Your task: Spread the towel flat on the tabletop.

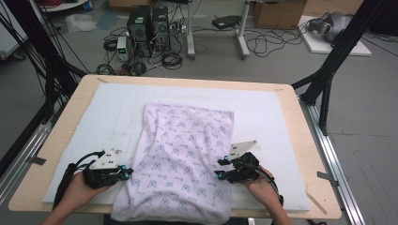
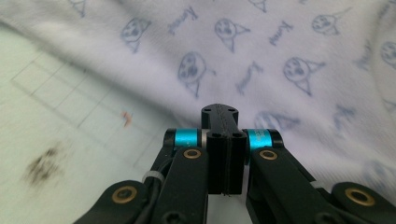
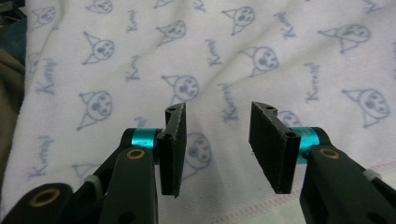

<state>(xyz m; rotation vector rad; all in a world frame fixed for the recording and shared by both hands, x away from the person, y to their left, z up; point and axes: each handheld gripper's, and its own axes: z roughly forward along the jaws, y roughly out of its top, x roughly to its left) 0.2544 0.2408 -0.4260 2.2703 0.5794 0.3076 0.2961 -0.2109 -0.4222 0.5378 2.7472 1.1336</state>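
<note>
Left gripper (image 1: 126, 174): jaws pressed together with no gap between them, as the left gripper view (image 2: 223, 140) shows; whether any fabric is caught between them cannot be told. It sits at the near left edge of the pale lilac towel printed with blue cartoon faces (image 1: 185, 154), just where the cloth meets the white foam mat (image 1: 263, 112). A dark smudge (image 2: 42, 163) and a small orange fleck (image 2: 126, 119) mark the mat beside it, along with faint grid lines.

Right gripper (image 1: 220, 168): jaws standing well apart, nothing between them. In the right gripper view (image 3: 217, 140) they hover over the towel (image 3: 261, 56) near its stitched pink hem (image 3: 261, 203), at the cloth's near right edge.

The towel lies roughly flat in the middle of the mat, lightly wrinkled, its near end hanging over the near edge of the light wooden table (image 1: 305, 140). Bare mat runs along both sides and beyond the far edge, giving open room left, right and far.

Writing: a script word repeats between the faces (image 3: 44, 84); it begins "Kur" but the rest is not clearly legible.

Beyond the table's far edge, black computer towers (image 1: 149, 28) and loose cables (image 1: 263, 44) sit on the floor.
</note>
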